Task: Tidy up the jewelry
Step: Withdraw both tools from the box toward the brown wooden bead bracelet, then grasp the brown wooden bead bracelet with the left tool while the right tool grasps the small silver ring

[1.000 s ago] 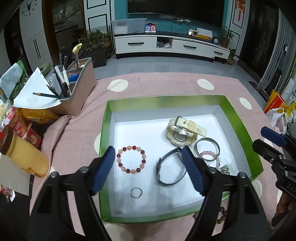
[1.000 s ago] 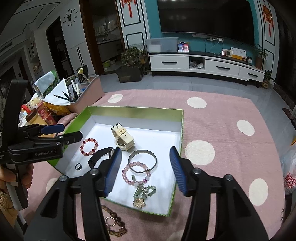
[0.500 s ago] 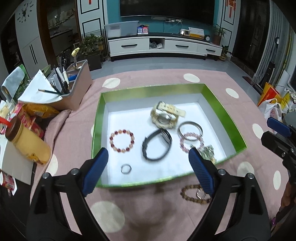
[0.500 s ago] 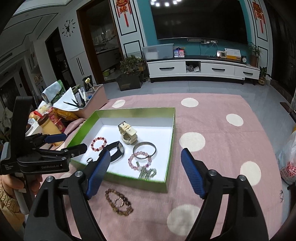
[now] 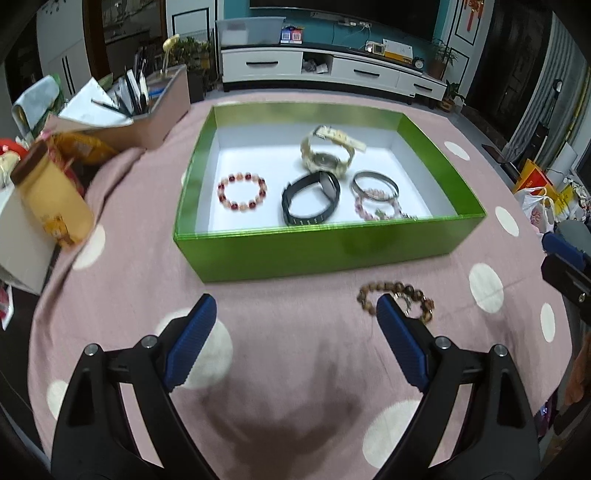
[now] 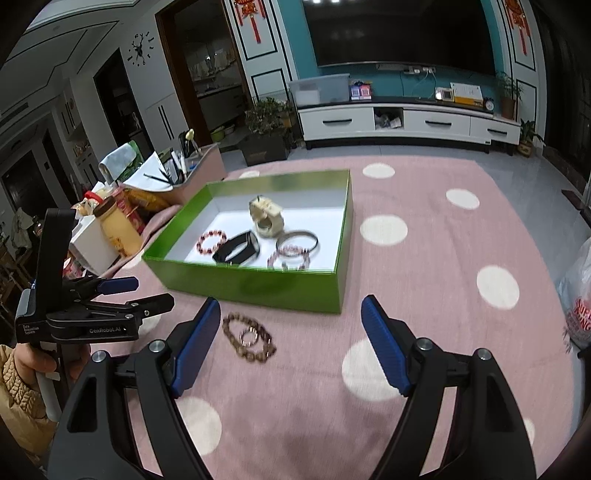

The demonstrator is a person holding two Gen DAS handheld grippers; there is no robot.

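Both fisheye views are evenly lit from overhead; a row of ceiling lights reflects as small bright spots at the top of the right wrist view. The dark television screen stays unlit. The white floor of the green box, beyond the wide-open jaws, glares brightly, and its glossy near wall shows a soft sheen. A broad dull shadow lies on the pink cloth between the left gripper's jaws. Motion blur softens the bracelets and the yellow bottle, left of the jaws. Straight lines bow strongly outward, and the corners fall to black.
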